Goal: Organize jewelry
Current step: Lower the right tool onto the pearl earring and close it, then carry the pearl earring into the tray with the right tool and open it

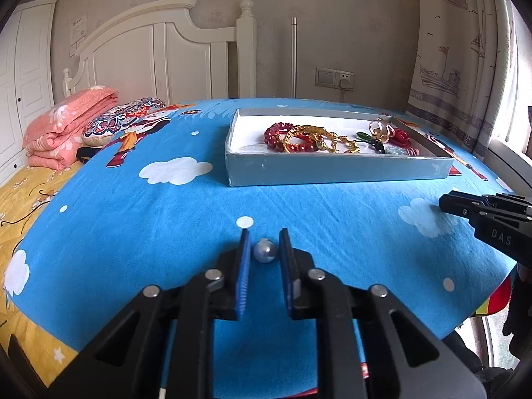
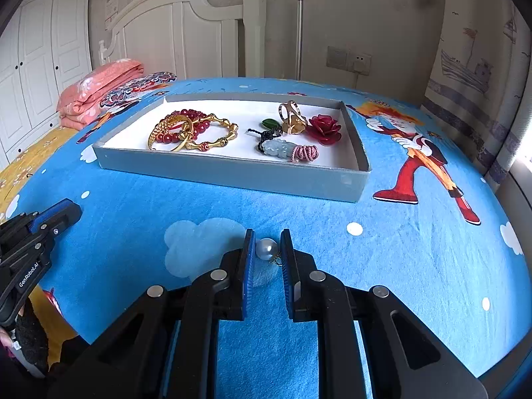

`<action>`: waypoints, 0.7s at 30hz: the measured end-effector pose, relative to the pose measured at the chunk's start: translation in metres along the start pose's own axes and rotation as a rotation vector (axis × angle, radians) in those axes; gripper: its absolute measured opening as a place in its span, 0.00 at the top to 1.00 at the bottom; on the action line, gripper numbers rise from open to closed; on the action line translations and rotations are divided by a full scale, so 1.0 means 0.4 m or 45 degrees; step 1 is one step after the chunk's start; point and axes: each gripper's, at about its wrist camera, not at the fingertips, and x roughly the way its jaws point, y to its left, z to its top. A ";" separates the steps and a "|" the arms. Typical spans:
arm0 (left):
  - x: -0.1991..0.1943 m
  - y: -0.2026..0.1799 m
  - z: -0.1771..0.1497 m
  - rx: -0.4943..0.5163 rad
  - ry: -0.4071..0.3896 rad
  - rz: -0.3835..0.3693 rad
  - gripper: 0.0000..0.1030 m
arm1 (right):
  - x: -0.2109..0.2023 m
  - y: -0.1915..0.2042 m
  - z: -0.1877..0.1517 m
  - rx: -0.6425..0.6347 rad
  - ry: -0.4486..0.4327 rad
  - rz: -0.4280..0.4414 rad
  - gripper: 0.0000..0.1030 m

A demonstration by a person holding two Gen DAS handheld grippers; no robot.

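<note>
Down at the near edge of each wrist view the tongs are clamped on small beads: the left gripper (image 1: pixel 264 249) has its blue pads drawn in against a grey pearl bead (image 1: pixel 265 249), and the right gripper (image 2: pixel 267 249) pinches a white pearl earring (image 2: pixel 268 248) whose tiny gold loop peeks out against its right pad; whether either piece is lifted off the blue cartoon bedsheet (image 1: pixel 166 219) cannot be told. Ahead of both tongs sits the shallow grey tray (image 2: pixel 232 174). Its near wall cuts off the lower parts of the jewelry in the left view. Inside, toward the left, red bead bracelets (image 2: pixel 196 123) tangle with gold bangles (image 2: pixel 219 133); further right lie a jade pendant (image 2: pixel 277 148), a gold ring (image 2: pixel 292 119) and a red rose brooch (image 2: pixel 324 129). Beyond the left tongs, a folded pink quilt (image 1: pixel 66 123) lies partly hidden by the bed's curve.
</note>
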 end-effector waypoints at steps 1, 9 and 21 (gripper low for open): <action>-0.002 -0.003 -0.002 0.006 -0.004 0.000 0.87 | -0.002 -0.001 -0.004 0.006 -0.008 0.003 0.85; -0.024 -0.018 -0.002 0.019 -0.030 0.011 0.87 | -0.049 0.040 -0.040 -0.031 -0.083 0.075 0.85; -0.027 -0.066 -0.001 0.058 -0.028 0.061 0.87 | -0.110 0.071 -0.044 -0.038 -0.205 0.045 0.85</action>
